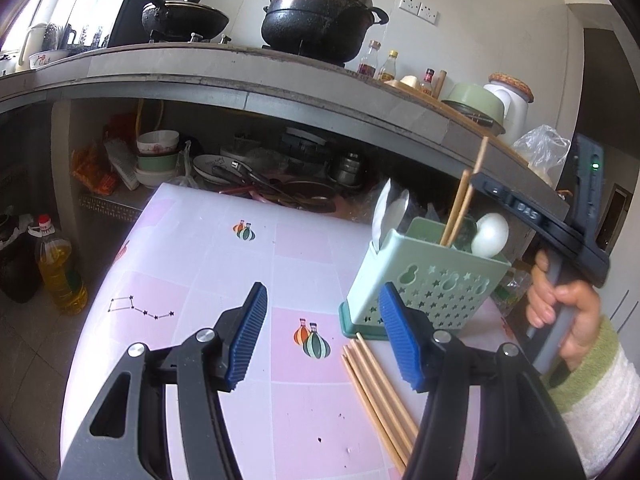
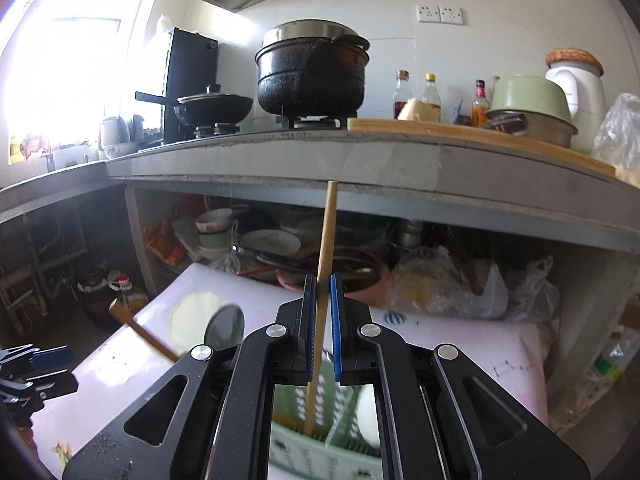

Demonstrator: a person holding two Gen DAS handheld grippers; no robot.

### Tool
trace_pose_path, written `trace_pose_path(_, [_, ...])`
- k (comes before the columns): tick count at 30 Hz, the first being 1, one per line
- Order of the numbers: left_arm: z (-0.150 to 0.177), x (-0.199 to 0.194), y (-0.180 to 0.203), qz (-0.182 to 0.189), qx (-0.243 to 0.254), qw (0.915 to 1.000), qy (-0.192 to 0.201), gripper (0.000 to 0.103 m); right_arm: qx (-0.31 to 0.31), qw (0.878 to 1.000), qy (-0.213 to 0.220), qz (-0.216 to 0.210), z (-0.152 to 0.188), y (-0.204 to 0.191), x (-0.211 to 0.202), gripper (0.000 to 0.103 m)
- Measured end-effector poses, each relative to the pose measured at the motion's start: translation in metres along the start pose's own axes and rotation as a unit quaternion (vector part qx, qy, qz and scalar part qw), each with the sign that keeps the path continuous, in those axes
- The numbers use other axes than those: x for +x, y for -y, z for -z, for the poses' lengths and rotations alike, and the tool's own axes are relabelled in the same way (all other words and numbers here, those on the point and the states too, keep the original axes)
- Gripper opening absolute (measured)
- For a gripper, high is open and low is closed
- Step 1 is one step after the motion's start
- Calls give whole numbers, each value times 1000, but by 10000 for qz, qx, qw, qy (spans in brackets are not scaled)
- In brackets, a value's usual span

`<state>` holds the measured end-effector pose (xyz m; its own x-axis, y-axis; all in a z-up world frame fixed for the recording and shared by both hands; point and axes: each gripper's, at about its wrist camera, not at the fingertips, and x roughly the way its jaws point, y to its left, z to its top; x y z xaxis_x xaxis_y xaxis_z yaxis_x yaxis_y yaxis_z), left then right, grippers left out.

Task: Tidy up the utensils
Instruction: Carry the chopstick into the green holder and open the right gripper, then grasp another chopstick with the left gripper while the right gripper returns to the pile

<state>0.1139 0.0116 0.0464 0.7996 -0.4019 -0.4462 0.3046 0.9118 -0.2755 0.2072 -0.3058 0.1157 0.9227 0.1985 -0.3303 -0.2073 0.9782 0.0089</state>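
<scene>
The left gripper (image 1: pixel 322 334) has matt black plastic arms and blue ribbed rubbery pads (image 1: pixel 249 334). The chopsticks (image 1: pixel 374 392) lying near it look like smooth pale wood. The holder (image 1: pixel 432 280) is pale green plastic, pierced with star cutouts, semi-matt. In it stands a glossy metal spoon (image 1: pixel 390 210) and a smooth white plastic ladle (image 1: pixel 490 234). The tablecloth (image 1: pixel 224 264) is glossy printed plastic sheet. On the far counter, the pot (image 1: pixel 320 20) is rough, blackened metal.

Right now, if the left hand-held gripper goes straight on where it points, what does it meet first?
Probably the pink tablecloth: the left hand-held gripper stands open and tilts down at bare cloth. The green utensil holder lies right of that line and the loose chopsticks nearer, also right. Depth is unclear.
</scene>
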Motion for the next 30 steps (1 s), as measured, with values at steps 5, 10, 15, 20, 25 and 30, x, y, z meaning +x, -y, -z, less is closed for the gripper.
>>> trace_pose_path(5, [6,2,7,-26,45,9999,-117,57,174,9998,-56,51,4,8,-21,23])
trace_pose_path(10, [11,3,13,-57,109,9997,-219,57,415,9991,53,112,6,20,-52,34])
trace_pose_path(15, [17,5,15,-101,161,9993,-333,57,722,9971,146,185,12,32,-87,38])
trace_pose_path(20, [25,12,18,-164,268,9979,-568,57,1145,9930,-259,-96,39,31,-103,38])
trace_pose_path(25, [42,27,27,-65,321,9946,-984,55,1598,9764,-1389,-424,95,12,-79,38])
trace_pose_path(30, [65,48,41,75,452,9870,-1544,32,2037,9505,-2250,-659,142,-4,-58,38])
